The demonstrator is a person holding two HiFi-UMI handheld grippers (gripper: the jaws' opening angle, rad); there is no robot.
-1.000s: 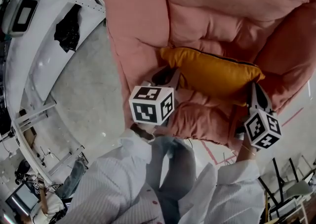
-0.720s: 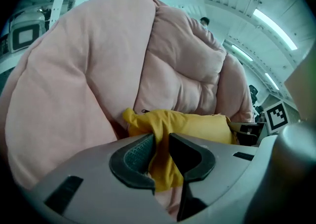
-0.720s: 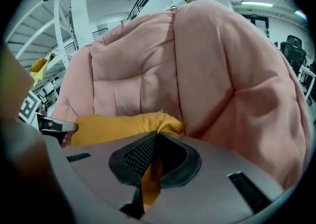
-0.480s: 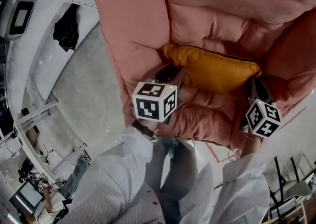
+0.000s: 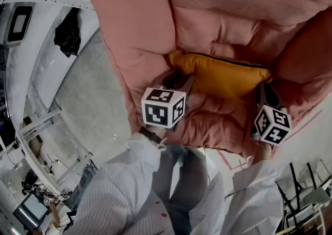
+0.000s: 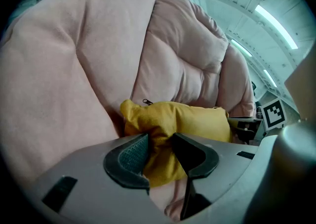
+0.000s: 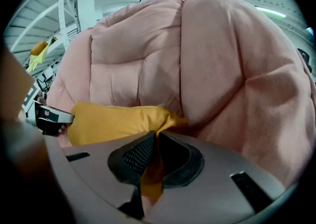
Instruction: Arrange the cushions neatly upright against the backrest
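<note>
We are seating the cushion (image 5: 223,75) low against the backrest (image 5: 233,0). The right gripper (image 7: 156,138) pinches one corner. The left gripper (image 6: 159,140) has just been opening its jaws, and the other corner touches both. Next we let go and check that it stands.

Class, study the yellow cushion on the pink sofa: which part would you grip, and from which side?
I'd grip the two near corners of the yellow cushion, coming from the open front of the pink sofa. It lies long side toward the front, and its corners taper thin enough to pinch.
</note>
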